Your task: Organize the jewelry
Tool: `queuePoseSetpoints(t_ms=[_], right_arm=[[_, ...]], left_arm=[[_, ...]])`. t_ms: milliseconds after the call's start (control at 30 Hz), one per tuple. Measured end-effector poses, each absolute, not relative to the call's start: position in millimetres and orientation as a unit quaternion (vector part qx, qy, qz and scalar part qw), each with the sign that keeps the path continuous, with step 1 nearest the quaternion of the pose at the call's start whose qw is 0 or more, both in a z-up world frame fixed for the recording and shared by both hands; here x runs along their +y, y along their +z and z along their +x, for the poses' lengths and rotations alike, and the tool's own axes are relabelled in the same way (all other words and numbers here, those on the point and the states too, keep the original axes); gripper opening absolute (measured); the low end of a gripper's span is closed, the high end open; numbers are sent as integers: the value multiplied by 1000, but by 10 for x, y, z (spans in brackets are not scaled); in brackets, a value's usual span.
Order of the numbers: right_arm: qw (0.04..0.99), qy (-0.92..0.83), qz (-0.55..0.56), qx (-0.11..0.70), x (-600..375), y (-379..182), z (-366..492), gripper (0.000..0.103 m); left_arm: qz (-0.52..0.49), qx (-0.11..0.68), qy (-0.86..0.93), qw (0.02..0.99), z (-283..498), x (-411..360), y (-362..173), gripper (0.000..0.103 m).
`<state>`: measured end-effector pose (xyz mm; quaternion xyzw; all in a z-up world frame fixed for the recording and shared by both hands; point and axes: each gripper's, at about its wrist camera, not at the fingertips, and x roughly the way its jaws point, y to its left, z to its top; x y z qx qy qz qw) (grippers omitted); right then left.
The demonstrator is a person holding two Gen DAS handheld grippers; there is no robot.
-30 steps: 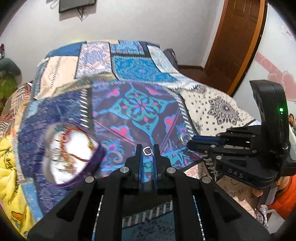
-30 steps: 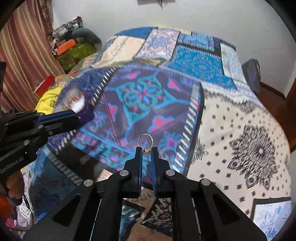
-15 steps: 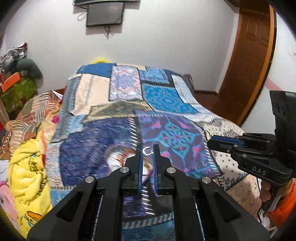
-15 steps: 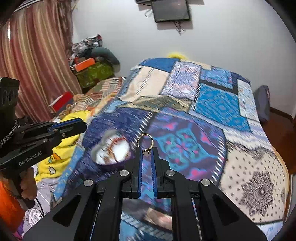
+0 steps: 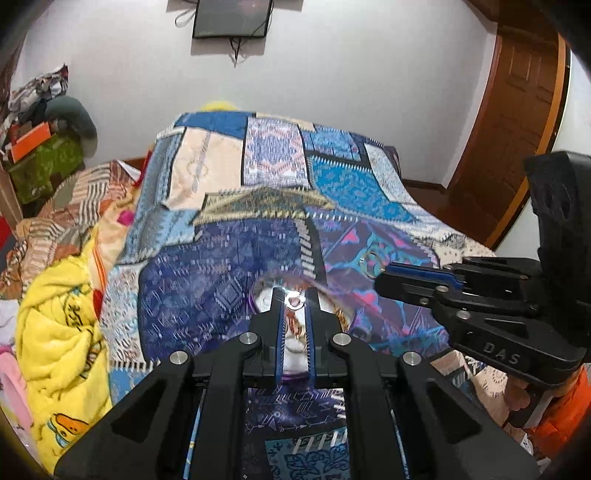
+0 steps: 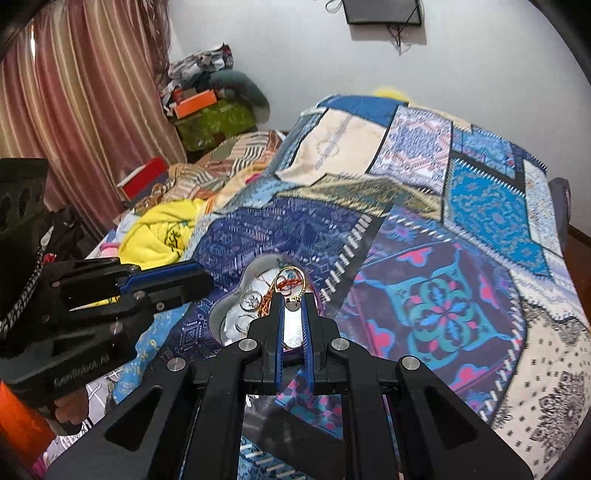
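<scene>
Both grippers over tray (image 6: 236,314), near bedspread's (image 6: 461,229) left edge. Left gripper (image 5: 294,302) pinches silver ring (image 5: 294,301); right gripper (image 6: 292,299) pinches gold ring (image 6: 290,281). Lower first, release inside rim, one at a time.

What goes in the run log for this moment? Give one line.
left claw: shut on silver ring | right claw: shut on gold ring | heart-shaped box: open on bedspread, below both claws

This is a bedroom in a home. A bed (image 6: 480,206) under a patchwork bedspread (image 5: 280,158) fills the middle, with a yellow blanket (image 5: 62,325) heaped at its left edge. A striped curtain (image 6: 77,96), a wooden door (image 5: 517,122), a wall-mounted screen (image 5: 231,16) and piled clothes (image 6: 207,70) surround it.
</scene>
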<state>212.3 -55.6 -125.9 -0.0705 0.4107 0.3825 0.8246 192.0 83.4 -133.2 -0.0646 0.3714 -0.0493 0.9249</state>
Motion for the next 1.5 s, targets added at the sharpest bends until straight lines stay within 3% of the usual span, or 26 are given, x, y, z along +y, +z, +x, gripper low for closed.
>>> queuePoseSetpoints(t_ms=[700, 867, 967, 1267, 1500], right_arm=[[808, 391, -106, 427, -386, -1444, 2130, 8], [816, 382, -123, 415, -381, -1380, 2099, 24], [821, 381, -119, 409, -417, -1297, 2077, 26], [855, 367, -82, 358, -689, -718, 1824, 26], [899, 350, -36, 261, -1029, 85, 1335, 26]], left_arm=[[-66, 412, -64, 907, 2032, 882, -1762, 8], [-69, 415, -62, 905, 2023, 917, -1754, 8], [-67, 414, -59, 906, 2000, 928, -1712, 9], [-65, 385, -49, 920, 1804, 944, -1380, 14], [-65, 324, -45, 943, 1424, 920, -791, 14]])
